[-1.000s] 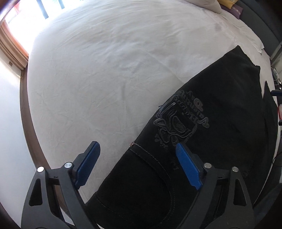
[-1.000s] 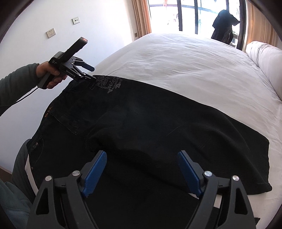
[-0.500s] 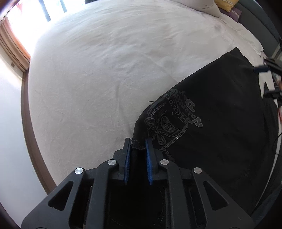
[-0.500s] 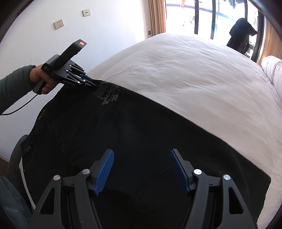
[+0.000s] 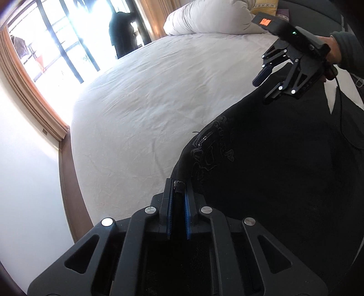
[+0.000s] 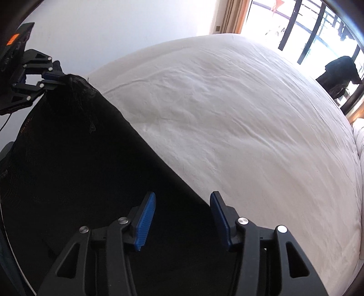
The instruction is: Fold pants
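Black pants (image 5: 273, 173) with an embroidered emblem lie on the white bed (image 5: 159, 102). My left gripper (image 5: 177, 189) is shut on the pants' waist corner and holds it raised off the sheet; it also shows in the right wrist view (image 6: 56, 79), pinching the cloth. My right gripper (image 6: 183, 205) is open, its blue pads (image 6: 145, 218) straddling the far edge of the pants (image 6: 79, 170) near the leg end. In the left wrist view the right gripper (image 5: 264, 88) hangs open above the pants.
A white pillow (image 5: 211, 18) lies at the head of the bed. A window with dark bars (image 5: 56, 41) and a wooden frame stands beyond the bed. A white wall (image 6: 102, 29) runs along the bed's side. A dark garment (image 6: 339, 75) hangs by the window.
My left gripper closed on the pants' waist corner and lifted it. My right gripper moved forward over the pants to their far edge, narrowing somewhat but staying open.
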Demonstrator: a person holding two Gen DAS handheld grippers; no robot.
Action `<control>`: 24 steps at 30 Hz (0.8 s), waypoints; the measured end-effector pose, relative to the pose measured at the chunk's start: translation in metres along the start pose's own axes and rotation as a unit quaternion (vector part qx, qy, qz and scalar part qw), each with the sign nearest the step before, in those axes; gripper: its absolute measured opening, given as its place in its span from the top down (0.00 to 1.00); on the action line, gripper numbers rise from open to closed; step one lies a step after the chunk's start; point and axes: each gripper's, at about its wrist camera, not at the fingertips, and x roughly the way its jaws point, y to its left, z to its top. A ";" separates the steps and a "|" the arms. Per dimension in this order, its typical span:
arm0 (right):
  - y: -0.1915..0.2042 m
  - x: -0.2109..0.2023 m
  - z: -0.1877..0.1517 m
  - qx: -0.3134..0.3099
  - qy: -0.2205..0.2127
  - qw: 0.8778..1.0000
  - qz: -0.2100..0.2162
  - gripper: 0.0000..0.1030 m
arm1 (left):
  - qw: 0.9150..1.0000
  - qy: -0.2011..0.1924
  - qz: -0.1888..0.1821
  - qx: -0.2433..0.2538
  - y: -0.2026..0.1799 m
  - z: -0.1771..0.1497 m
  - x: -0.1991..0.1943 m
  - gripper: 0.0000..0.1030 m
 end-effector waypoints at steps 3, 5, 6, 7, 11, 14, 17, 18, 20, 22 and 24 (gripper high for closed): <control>0.000 0.009 0.003 -0.008 0.007 1.000 0.005 0.50 | 1.000 -0.008 0.005 0.008 -0.005 -0.002 -0.005 0.93; 0.001 0.009 0.006 -0.008 0.003 1.000 0.011 0.52 | 1.000 -0.007 0.001 0.008 -0.006 -0.004 -0.005 0.93; 0.002 0.007 0.008 -0.009 -0.004 1.000 0.017 0.52 | 1.000 -0.007 0.000 0.006 -0.007 -0.010 -0.014 0.93; 0.005 0.003 0.011 -0.014 -0.013 1.000 0.023 0.52 | 1.000 -0.008 -0.002 0.005 -0.005 -0.011 -0.014 0.93; 0.021 0.002 0.028 -0.037 -0.023 0.998 0.034 0.53 | 1.000 -0.011 -0.005 0.001 0.000 -0.008 -0.006 0.93; 0.023 0.011 0.032 -0.046 -0.007 0.999 0.026 0.72 | 1.000 -0.012 -0.008 -0.002 0.002 -0.009 -0.008 0.93; 0.025 0.014 0.037 -0.037 -0.005 0.999 0.027 0.81 | 1.000 -0.012 -0.011 -0.002 0.002 -0.009 -0.008 0.93; 0.026 0.013 0.037 -0.037 -0.005 0.999 0.026 0.84 | 1.000 -0.012 -0.010 -0.002 0.002 -0.010 -0.007 0.93; 0.027 0.011 0.036 -0.034 -0.003 0.999 0.027 0.88 | 1.000 -0.011 -0.010 -0.006 0.004 -0.009 -0.006 0.93; 0.029 0.009 0.036 -0.031 -0.001 0.999 0.026 0.92 | 1.000 -0.013 -0.010 -0.009 0.004 -0.009 -0.006 0.93; 0.031 0.008 0.037 -0.026 0.000 0.999 0.023 0.94 | 1.000 -0.015 -0.010 -0.012 0.004 -0.008 -0.007 0.93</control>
